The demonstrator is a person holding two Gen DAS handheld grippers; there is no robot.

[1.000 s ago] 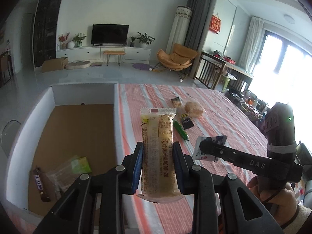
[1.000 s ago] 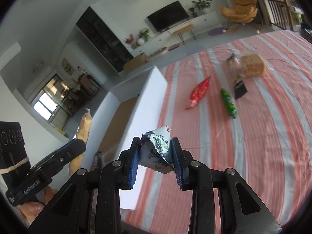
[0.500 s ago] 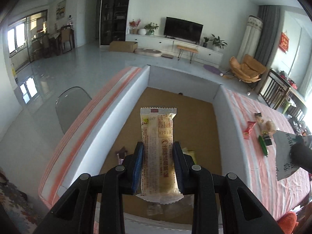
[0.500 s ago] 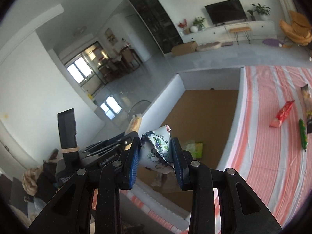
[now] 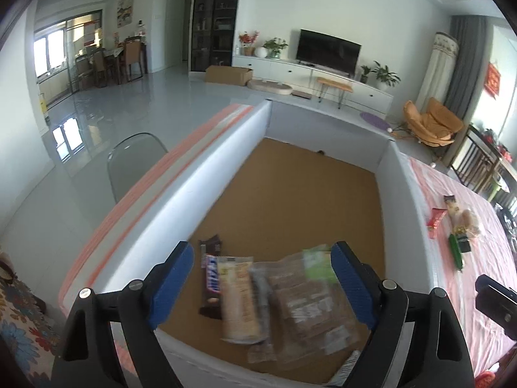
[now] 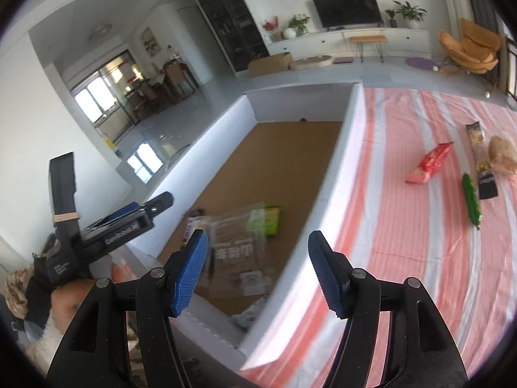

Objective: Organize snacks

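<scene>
- Snacks in the box (image 5: 206, 174): several wrapped items lie on the brown floor at its near end, seen from the left wrist view. A dark chocolate bar (image 5: 210, 278) lies furthest left, a pale yellow bread packet (image 5: 238, 300) lies just beside it, and a clear bag of brown biscuits (image 5: 310, 304) overlaps a green packet (image 5: 318, 263) on the right. These items are blurred.
- A small white printed packet (image 6: 250, 315) lies in the near corner of the box, against the right wall, in the right wrist view.
- Snacks on the striped tablecloth (image 6: 404, 258): a red packet (image 6: 429, 163), a green stick-shaped packet (image 6: 471, 200), a small black packet (image 6: 487, 181), a long pale packet (image 6: 476, 135) and a round bun in clear wrap (image 6: 502, 155) lie grouped together, well apart from the box.
- Left gripper (image 5: 261, 287): positioned over the near end of the box, pointing down into it. Jaws are opening; the blue pads stand wide apart and press on nothing. The bread packet shows between them, lower down.
- Right gripper (image 6: 257, 271): positioned over the near right part of the box. Jaws are opening; the pads are apart with nothing clamped.
- The left gripper's body is also visible at the left edge of the right wrist view, held by a hand (image 6: 69, 304).
</scene>
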